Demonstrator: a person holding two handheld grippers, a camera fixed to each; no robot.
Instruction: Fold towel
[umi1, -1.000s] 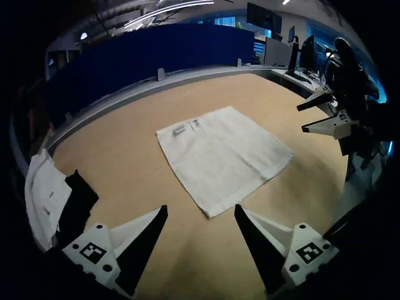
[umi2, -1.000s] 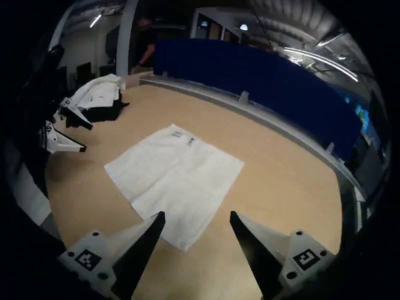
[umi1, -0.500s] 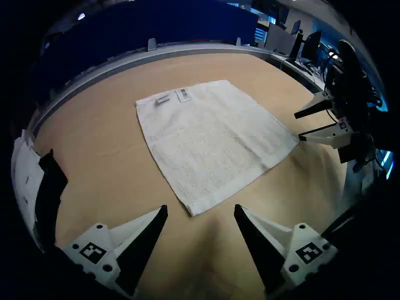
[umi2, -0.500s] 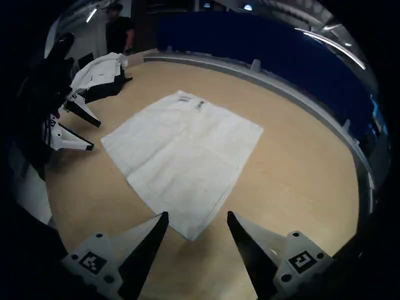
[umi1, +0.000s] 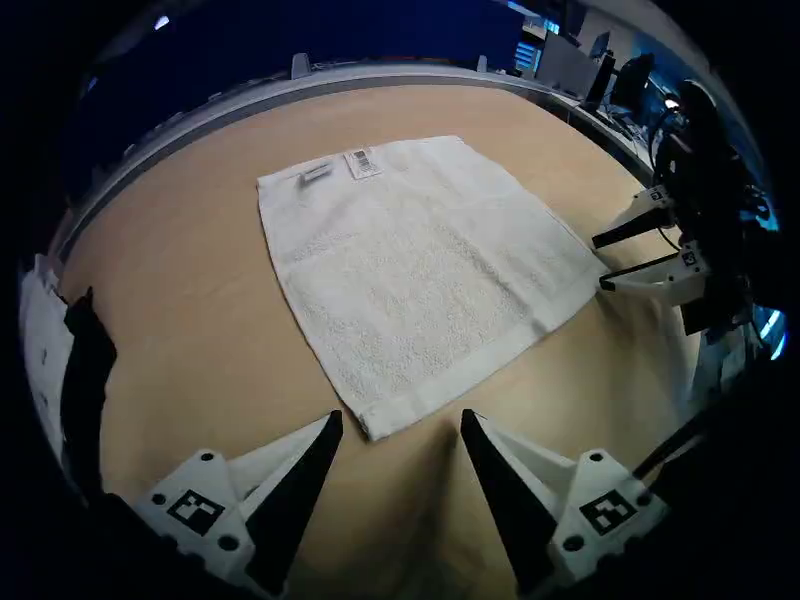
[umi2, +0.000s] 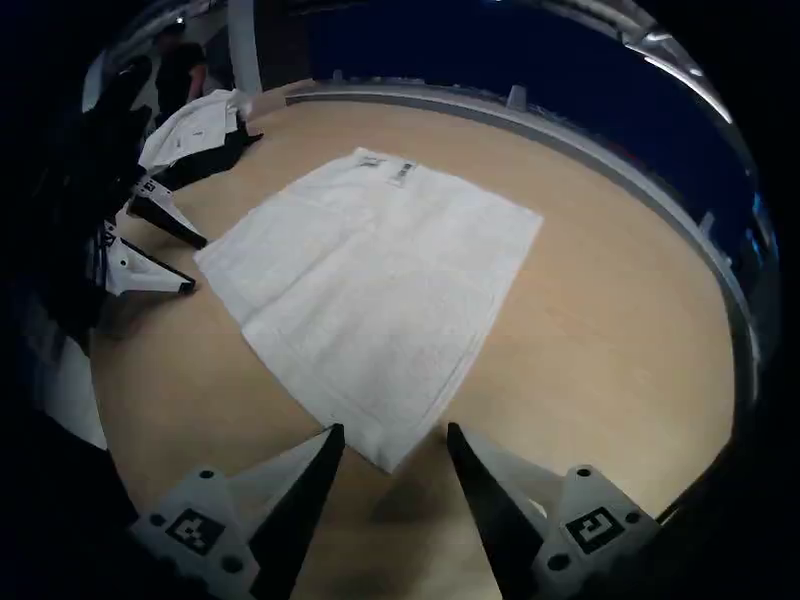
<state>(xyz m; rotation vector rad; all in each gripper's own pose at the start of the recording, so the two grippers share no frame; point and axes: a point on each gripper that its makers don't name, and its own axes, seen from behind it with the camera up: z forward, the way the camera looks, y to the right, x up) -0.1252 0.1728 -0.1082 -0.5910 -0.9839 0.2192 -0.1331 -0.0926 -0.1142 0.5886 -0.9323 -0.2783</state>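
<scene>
The white towel (umi1: 420, 260) lies flat on the wooden table (umi1: 190, 300). The left gripper (umi1: 400, 418) and right gripper (umi2: 394, 430) each point at a near corner, both spread wide, ready to pinch it.

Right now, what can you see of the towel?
The towel is white terry-looking cloth with a hemmed border, roughly square, spread flat and unfolded on the wooden table. Two small labels sit at its far edge. One near corner lies between the open left tongs, another between the open right tongs; neither grips it.
</scene>
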